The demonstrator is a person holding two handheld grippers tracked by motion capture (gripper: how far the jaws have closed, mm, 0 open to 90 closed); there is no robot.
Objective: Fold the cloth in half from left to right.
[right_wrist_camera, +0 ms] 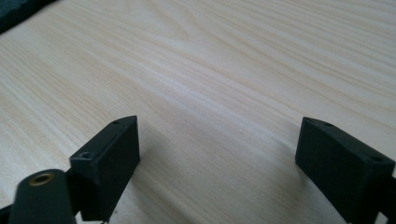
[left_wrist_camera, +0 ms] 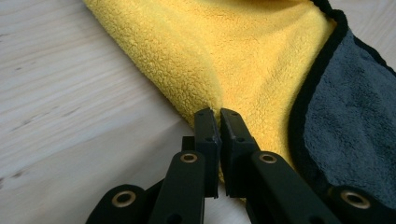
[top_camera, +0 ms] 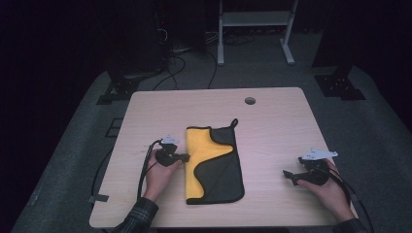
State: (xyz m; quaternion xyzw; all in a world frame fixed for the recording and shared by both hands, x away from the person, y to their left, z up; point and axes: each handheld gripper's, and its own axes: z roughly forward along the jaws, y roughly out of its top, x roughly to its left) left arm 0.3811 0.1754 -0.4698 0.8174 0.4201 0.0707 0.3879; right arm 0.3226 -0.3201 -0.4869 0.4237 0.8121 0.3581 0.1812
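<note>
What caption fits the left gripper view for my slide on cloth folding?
Left gripper shut on the yellow edge of the cloth on the wooden table.

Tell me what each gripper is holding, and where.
Left gripper pinches the yellow-and-grey fleece cloth at its yellow folded edge; right gripper holds nothing.

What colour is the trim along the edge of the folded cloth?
Black, edging the yellow-and-grey fleece cloth; clearest in the left gripper view.

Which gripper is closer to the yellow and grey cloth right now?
Left. The left gripper is shut on the cloth's yellow edge. The right gripper sits open over bare table, well off to the cloth's right.
</note>
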